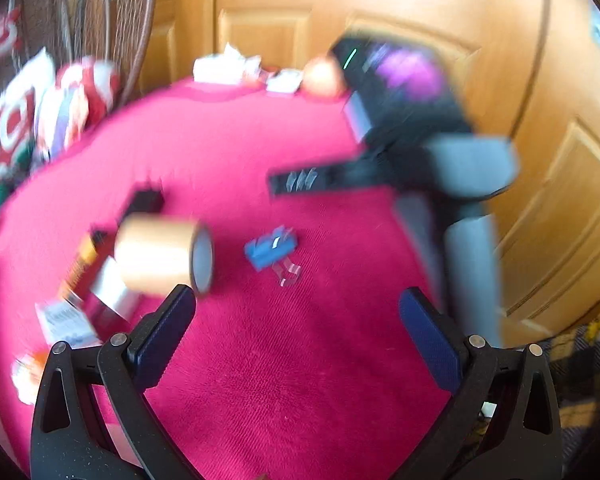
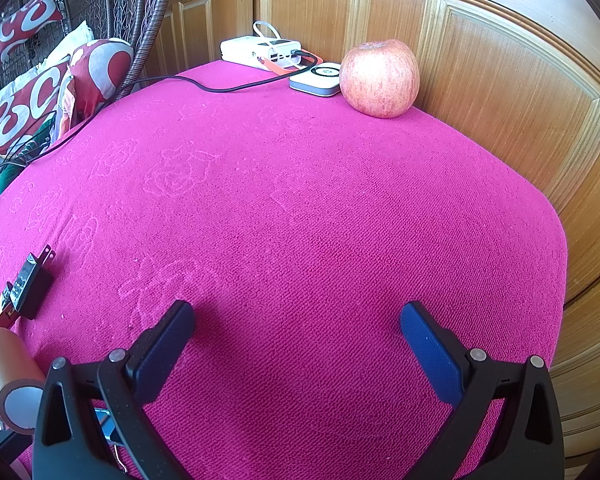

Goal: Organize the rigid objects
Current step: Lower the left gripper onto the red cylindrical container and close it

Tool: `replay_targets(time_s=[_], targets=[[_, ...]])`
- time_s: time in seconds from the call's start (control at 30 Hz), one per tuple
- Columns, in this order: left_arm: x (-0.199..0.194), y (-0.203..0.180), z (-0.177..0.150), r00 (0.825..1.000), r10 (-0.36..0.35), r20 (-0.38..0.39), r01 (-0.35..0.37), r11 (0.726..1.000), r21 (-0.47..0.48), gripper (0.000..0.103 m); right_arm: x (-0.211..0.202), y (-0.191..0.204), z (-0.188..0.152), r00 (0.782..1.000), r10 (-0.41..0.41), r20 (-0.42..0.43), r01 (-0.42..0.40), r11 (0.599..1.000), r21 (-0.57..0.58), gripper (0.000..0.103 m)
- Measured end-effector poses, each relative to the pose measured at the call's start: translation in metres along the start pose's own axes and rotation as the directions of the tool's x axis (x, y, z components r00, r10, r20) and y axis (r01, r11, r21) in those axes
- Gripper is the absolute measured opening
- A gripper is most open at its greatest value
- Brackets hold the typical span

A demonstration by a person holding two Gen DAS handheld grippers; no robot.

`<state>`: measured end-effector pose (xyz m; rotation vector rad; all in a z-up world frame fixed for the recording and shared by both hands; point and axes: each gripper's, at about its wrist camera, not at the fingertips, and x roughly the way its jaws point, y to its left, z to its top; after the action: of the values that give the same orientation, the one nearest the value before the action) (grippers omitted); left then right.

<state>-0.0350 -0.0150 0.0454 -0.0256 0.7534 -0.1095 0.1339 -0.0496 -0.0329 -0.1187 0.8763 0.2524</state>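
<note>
tongs on both sides gape apart, empty: left tongs (image 1: 296, 300) and right tongs (image 2: 298, 316) hover over a pink-covered bench (image 2: 300, 208). near the brown tape roll (image 1: 162, 254) lie a blue binder clip (image 1: 271, 249), a black plug adapter (image 2: 30, 286) and blurred clutter, apparently unsorted. organizing looks barely begun.

Pink cloth (image 2: 300, 200) covers the table, backed by wooden panelled doors (image 2: 500, 80). At the far edge: apple (image 2: 379, 78), touching a small white device (image 2: 315, 79); a white power bank (image 2: 260, 52) with black cable (image 2: 160, 80) plugged in. Red-and-white cushions (image 2: 40, 96) sit left, beside a wicker chair (image 2: 148, 12).
</note>
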Motion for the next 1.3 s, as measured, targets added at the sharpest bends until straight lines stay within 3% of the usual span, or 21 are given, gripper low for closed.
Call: replay_targets(time_s=[0.07, 0.17, 0.27, 0.4, 0.47, 0.6, 0.73, 0.83, 0.9, 1.23, 1.3], targets=[[-0.027, -0.001, 0.006, 0.998, 0.013, 0.057, -0.015, 1.000, 0.026, 0.103, 0.000, 0.000, 0.000, 1.000, 0.000, 0.000, 0.000, 1.000, 0.000, 0.103], [-0.070, 0.016, 0.008, 0.992, 0.031, 0.123, -0.028, 0.999, -0.029, 0.103, 0.000, 0.000, 0.000, 1.000, 0.000, 0.000, 0.000, 1.000, 0.000, 0.103], [-0.112, 0.043, -0.002, 0.981, 0.108, 0.161, -0.093, 0.990, -0.102, 0.103, 0.000, 0.000, 0.000, 1.000, 0.000, 0.000, 0.000, 1.000, 0.000, 0.103], [-0.153, 0.084, -0.040, 0.953, 0.278, 0.120, -0.248, 0.944, -0.216, 0.103, 0.000, 0.000, 0.000, 1.000, 0.000, 0.000, 0.000, 1.000, 0.000, 0.103], [-0.159, 0.097, -0.060, 0.950, 0.306, 0.068, -0.275, 0.918, -0.285, 0.103, 0.000, 0.000, 0.000, 1.000, 0.000, 0.000, 0.000, 1.000, 0.000, 0.103], [-0.154, 0.103, -0.099, 0.946, 0.322, -0.019, -0.309, 0.887, -0.342, 0.103, 0.000, 0.000, 0.000, 1.000, 0.000, 0.000, 0.000, 1.000, 0.000, 0.103], [-0.141, 0.093, -0.124, 0.949, 0.305, -0.085, -0.316, 0.890, -0.328, 0.098, 0.000, -0.001, 0.000, 1.000, 0.000, 0.000, 0.000, 1.000, 0.000, 0.103], [-0.130, 0.085, -0.127, 0.957, 0.270, -0.104, -0.289, 0.906, -0.309, 0.094, 0.000, -0.001, 0.000, 1.000, 0.000, 0.000, 0.000, 1.000, 0.000, 0.103], [-0.123, 0.087, -0.128, 0.957, 0.261, -0.125, -0.288, 0.907, -0.307, 0.081, 0.000, -0.001, 0.000, 1.000, 0.000, 0.000, 0.000, 1.000, -0.001, 0.103], [-0.104, 0.093, -0.141, 0.941, 0.257, -0.218, -0.320, 0.886, -0.336, 0.079, 0.000, -0.001, 0.000, 1.000, 0.000, 0.000, 0.000, 1.000, 0.000, 0.103], [-0.102, 0.095, -0.144, 0.942, 0.246, -0.230, -0.316, 0.880, -0.354, 0.074, 0.000, 0.000, 0.000, 1.000, 0.000, 0.000, 0.000, 1.000, 0.000, 0.103]])
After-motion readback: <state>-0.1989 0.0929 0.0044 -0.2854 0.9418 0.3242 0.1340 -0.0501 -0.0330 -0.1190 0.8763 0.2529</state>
